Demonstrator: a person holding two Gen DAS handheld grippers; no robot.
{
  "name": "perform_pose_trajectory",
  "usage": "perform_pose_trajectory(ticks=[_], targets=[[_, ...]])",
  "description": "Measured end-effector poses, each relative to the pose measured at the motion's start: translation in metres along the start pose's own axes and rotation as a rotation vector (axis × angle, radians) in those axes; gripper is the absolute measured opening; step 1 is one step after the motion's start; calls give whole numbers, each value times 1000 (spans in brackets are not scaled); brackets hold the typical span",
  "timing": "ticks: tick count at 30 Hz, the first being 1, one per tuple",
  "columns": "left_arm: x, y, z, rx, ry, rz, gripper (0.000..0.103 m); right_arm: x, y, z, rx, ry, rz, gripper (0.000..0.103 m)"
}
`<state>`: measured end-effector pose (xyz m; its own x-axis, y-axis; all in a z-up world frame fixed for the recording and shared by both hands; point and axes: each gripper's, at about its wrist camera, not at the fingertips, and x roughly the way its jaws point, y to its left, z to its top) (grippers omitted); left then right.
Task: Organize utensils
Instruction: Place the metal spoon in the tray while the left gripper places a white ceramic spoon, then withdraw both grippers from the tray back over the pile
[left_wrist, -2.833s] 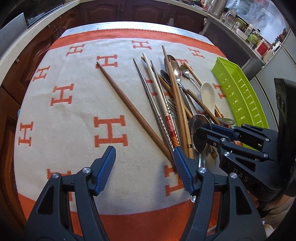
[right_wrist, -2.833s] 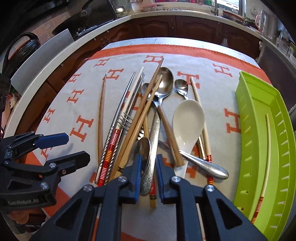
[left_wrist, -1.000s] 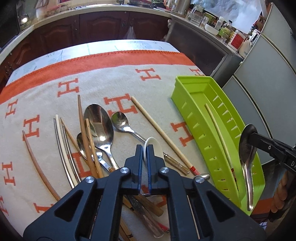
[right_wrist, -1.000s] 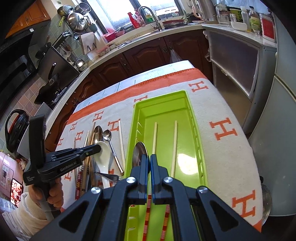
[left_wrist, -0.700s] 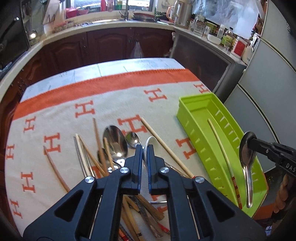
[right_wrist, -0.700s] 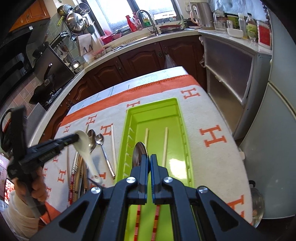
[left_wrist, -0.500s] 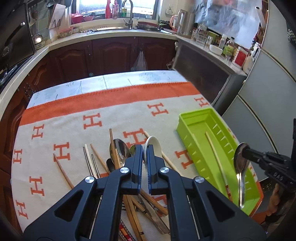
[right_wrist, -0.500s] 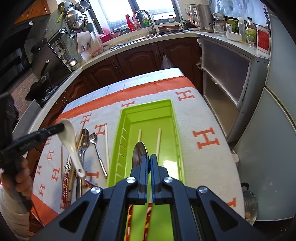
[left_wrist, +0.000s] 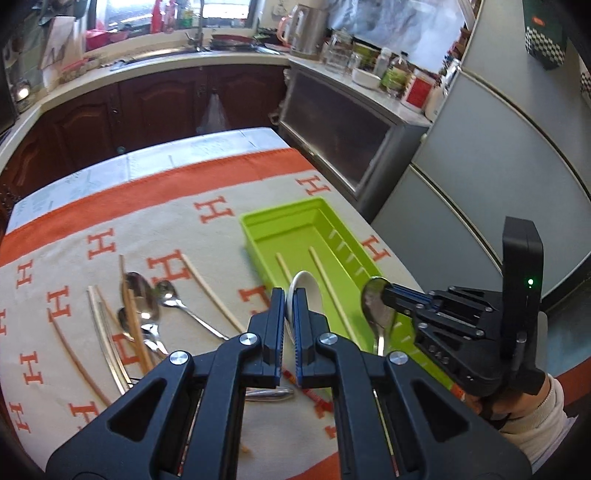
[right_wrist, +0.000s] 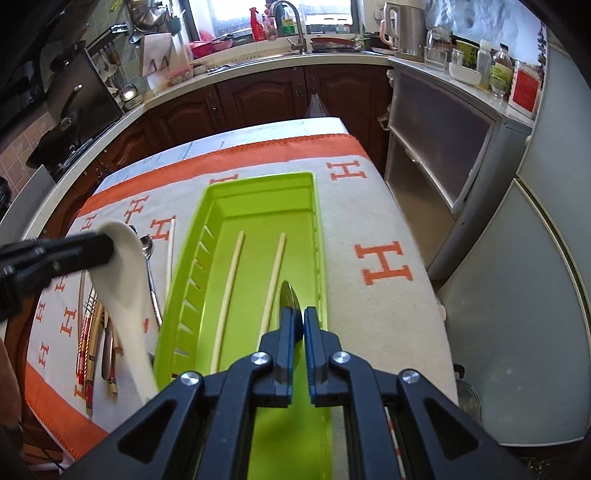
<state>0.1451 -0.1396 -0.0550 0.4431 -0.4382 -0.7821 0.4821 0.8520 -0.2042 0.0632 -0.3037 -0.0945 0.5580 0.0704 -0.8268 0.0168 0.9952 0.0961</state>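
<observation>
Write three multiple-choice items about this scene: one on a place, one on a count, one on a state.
1. The loose utensil pile lies:
A. inside the tray
B. on the cloth beside the tray
C. in the sink

2. How many chopsticks lie in the green tray?
A. none
B. two
C. five

3. The left gripper is:
A. wide open and empty
B. shut on a fork
C. shut on a white ceramic spoon

Key:
1. B, the utensil pile rests on the orange-and-cream cloth, outside the tray's wall.
2. B, two pale chopsticks lie lengthwise in the green tray.
3. C, the left gripper has its fingers closed on the white ceramic spoon, lifted clear of the cloth.
</observation>
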Motion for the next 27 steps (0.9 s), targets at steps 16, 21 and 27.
perform_pose_trajectory(ticks=[16,21,27], targets=[[57,-35,-1,35,102,60,3,-25,-19,-4,137,-66,126,16],[27,-30,-5,4,70,62,23,-28,-14,-7,141,-59,144,16],[-13,-24,-16,-18,-1,103,52,-33,3,-11,115,-50,166,16]])
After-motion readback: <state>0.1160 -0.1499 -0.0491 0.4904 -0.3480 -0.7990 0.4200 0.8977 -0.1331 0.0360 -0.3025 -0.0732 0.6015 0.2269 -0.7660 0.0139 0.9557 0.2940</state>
